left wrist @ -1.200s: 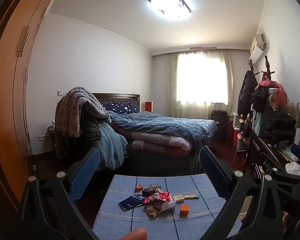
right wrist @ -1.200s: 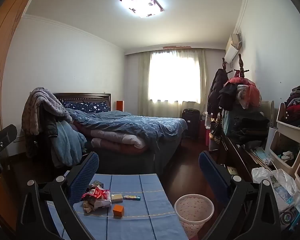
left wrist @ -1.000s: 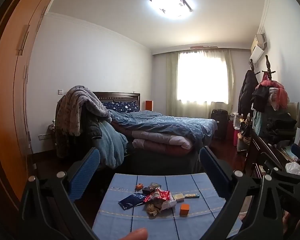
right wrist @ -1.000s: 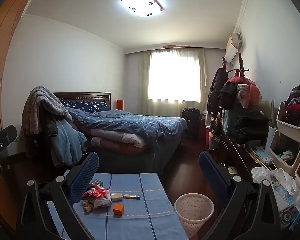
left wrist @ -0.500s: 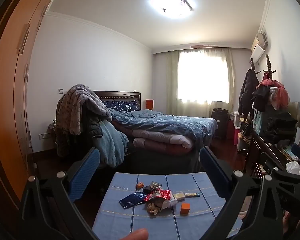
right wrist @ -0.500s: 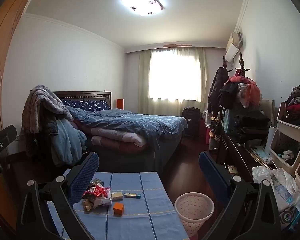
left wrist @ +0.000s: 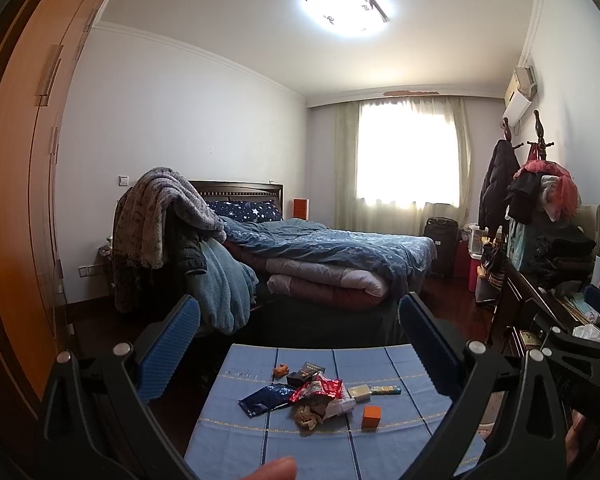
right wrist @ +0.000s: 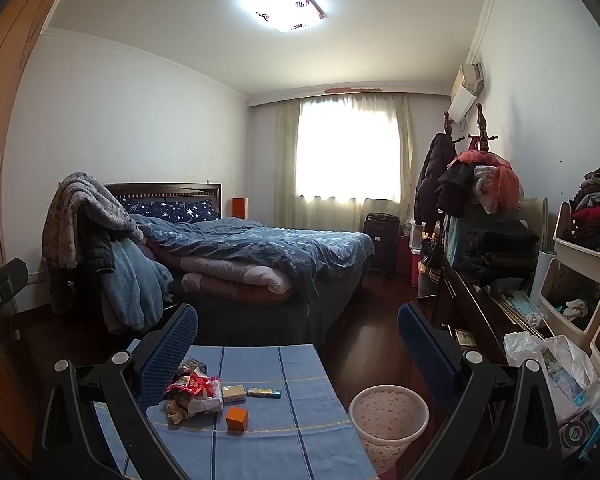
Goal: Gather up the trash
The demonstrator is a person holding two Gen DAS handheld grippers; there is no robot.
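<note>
Left gripper (left wrist: 300, 328): held up high over the table, jaws spread wide, nothing between the blue pads; a fingertip (left wrist: 274, 470) pokes in at the bottom edge of the left wrist view
Right gripper (right wrist: 298, 330): also released, jaws wide apart, empty; hovering above the table's right side
Table (left wrist: 236, 436): blue striped cloth, low centre of the left view, lower left of the right view
Trash pile (left wrist: 318, 394): crumpled red wrapper and brown scraps heaped mid-table; a dark blue packet (left wrist: 266, 398) lies flat just left of it, touching the heap
Orange cube (right wrist: 236, 418): sits alone, below and right of the pile, apart from it
Small box (right wrist: 233, 393): pale, just right of the pile; a green strip (right wrist: 263, 392) lies beside it
Waste basket (right wrist: 388, 414): pale, mesh-sided, on the dark floor right of the table, bottom centre-right of the right view; inside cannot be made out
Bed (right wrist: 252, 252): rumpled blue duvet, middle of frame behind the table
</note>
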